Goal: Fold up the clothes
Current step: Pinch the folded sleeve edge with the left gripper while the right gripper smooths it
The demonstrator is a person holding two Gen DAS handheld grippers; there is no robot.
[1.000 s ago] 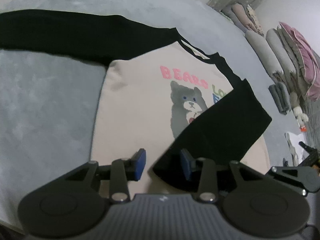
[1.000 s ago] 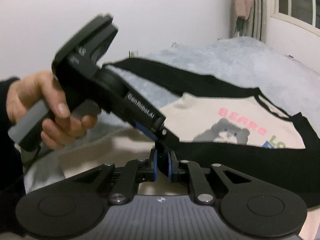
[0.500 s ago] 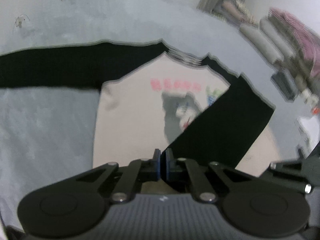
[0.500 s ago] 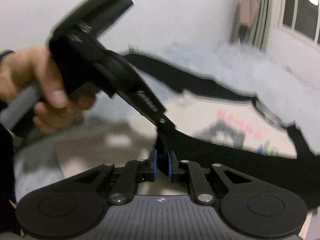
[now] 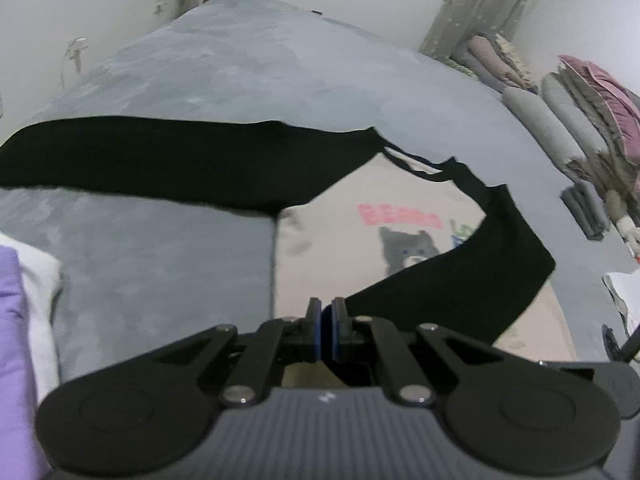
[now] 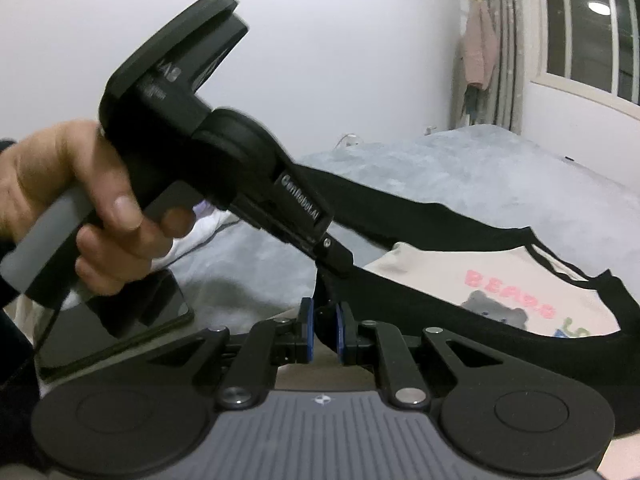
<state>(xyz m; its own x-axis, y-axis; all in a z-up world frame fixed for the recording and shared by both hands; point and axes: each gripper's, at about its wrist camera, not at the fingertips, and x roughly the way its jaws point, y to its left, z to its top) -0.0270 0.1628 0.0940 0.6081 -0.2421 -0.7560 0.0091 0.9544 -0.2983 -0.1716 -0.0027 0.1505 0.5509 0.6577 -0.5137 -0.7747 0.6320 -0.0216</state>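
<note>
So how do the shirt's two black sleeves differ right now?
The far sleeve lies stretched straight out on the grey blanket; the near sleeve is folded diagonally across the cream front, covering part of the bear print. No gripper touches the far sleeve; the near sleeve's end sits at both shut grippers. Both are black and long.

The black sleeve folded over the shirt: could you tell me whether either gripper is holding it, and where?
Both are: the left gripper and right gripper are shut on the black sleeve at its cuff end.
</note>
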